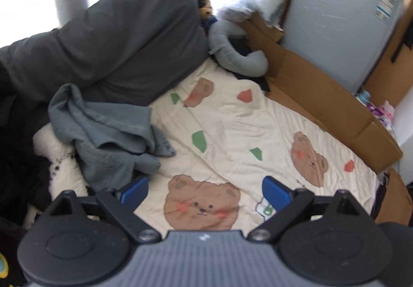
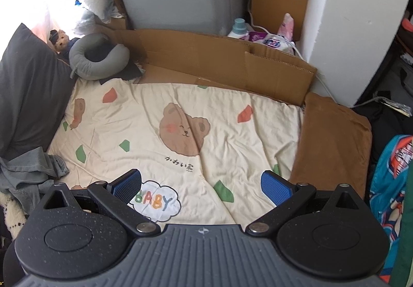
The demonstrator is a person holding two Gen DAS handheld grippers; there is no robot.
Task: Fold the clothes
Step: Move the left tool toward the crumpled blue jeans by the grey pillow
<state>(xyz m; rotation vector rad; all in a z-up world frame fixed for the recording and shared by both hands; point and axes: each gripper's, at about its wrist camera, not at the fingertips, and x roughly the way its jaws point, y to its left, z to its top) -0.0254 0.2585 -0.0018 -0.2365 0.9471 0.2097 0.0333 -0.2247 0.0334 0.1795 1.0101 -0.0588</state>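
Both claws hang spread and empty above the bed (image 2: 232, 111): left claw (image 1: 205, 190), right claw (image 2: 201, 187). The grey garment (image 1: 108, 132) lies crumpled at the bed's left edge, just beside the dark pillow (image 1: 116, 39). It looks soft, limp and light, likely to sag; a hem or corner at the near fringe looks the best place to pinch.

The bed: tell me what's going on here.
A person holds a gripper in each hand above the bear-print bedsheet. The left gripper and right gripper are both open and hold nothing. A crumpled grey-blue garment lies unfolded at the left side of the bed, beside the dark pillow. The left gripper is the nearer one to it. Folding has not started.
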